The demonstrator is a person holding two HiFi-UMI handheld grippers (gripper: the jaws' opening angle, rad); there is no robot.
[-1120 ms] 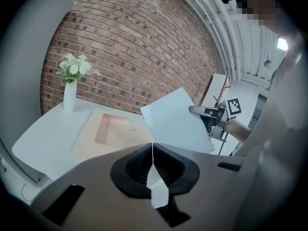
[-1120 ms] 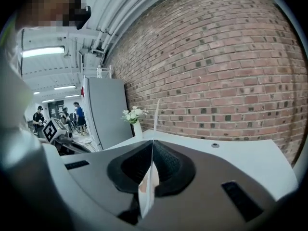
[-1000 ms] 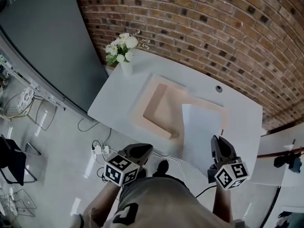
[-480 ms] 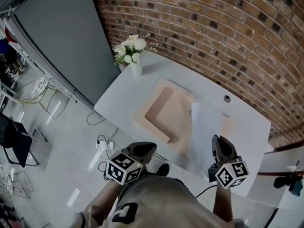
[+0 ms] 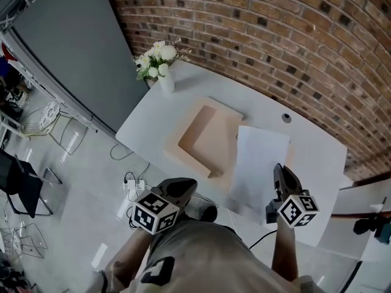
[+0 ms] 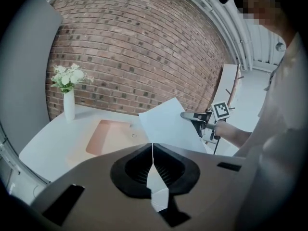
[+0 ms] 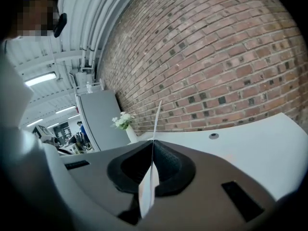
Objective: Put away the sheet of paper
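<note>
Head view, with both gripper views. A brick wall (image 5: 293, 35) fills the background, and a grey panel (image 5: 67, 47) stands against it at the left. A white table (image 5: 153, 121) with rounded corners runs along the wall, above a pale floor (image 5: 79, 182).

A shallow beige tray (image 5: 204, 140) lies flat near the middle of the table, and its inside holds nothing. The paper (image 5: 258, 163) is white and is raised off the table to the right of the tray. It is tilted, and in the head view its left edge overlaps the tray's right rim. In the left gripper view the paper (image 6: 166, 126) stands clear of the tabletop with one corner pointing upward.

The right gripper (image 5: 280, 171) grips the paper at its near edge. In its own view the jaws of the right gripper (image 7: 153, 146) are clamped on the paper (image 7: 156, 119), which shows edge-on as a thin white line rising between them. The left gripper (image 5: 177, 188) hangs off the table's near side, close to the person's body. In its own view the jaws of the left gripper (image 6: 152, 148) are pressed together with nothing between them.

A white vase (image 5: 165, 81) of white flowers (image 5: 156, 57) stands upright at the table's far left corner. A small round hole (image 5: 286, 118) sits in the tabletop near the wall, beyond the paper.
</note>
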